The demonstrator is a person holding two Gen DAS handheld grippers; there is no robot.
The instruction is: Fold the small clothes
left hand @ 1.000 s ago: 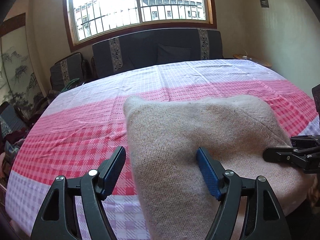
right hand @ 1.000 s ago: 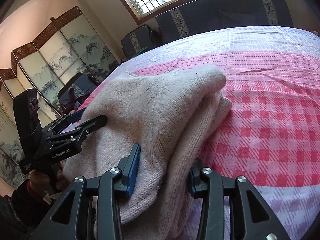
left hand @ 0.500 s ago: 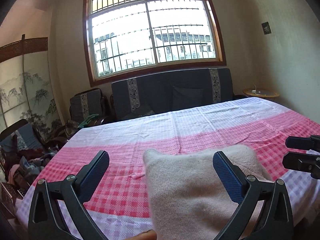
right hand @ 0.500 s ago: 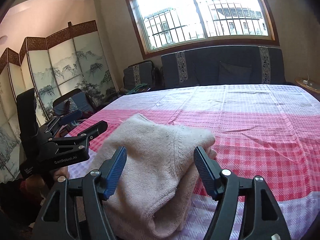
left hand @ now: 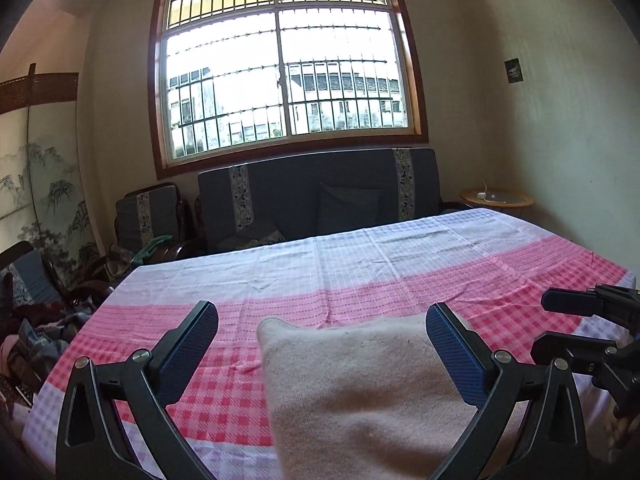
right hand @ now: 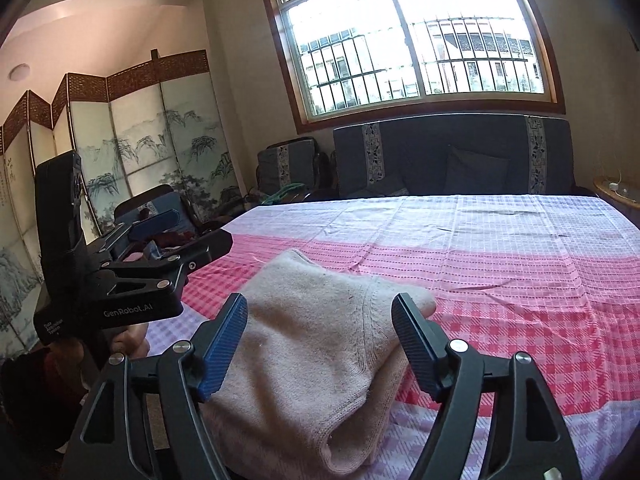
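Note:
A folded beige knit sweater point(left hand: 360, 392) lies on the pink and white checked tablecloth point(left hand: 360, 272), close to the near edge. My left gripper point(left hand: 322, 309) hangs above its near end, wide open, pads clear of the knit. In the right wrist view the sweater point(right hand: 312, 344) shows its folded edge and ribbed hem. My right gripper point(right hand: 320, 300) hovers over it with jaws still opening; the sweater lies below and between the fingers, not pressed by them. Each view shows the other gripper beside the sweater: the right gripper point(left hand: 580, 320) and the left gripper point(right hand: 160, 264), held by a hand.
A dark sofa point(left hand: 320, 200) and armchairs point(left hand: 148, 212) stand behind the table under a barred window. A painted folding screen point(right hand: 120, 152) lines the left wall. Loose clothes point(left hand: 36, 328) are heaped at the left. A small round side table point(left hand: 496, 198) stands at the back right.
Both grippers opened and let go of the sweater, then rose and tipped up toward the window. The sweater stays folded on the cloth below them.

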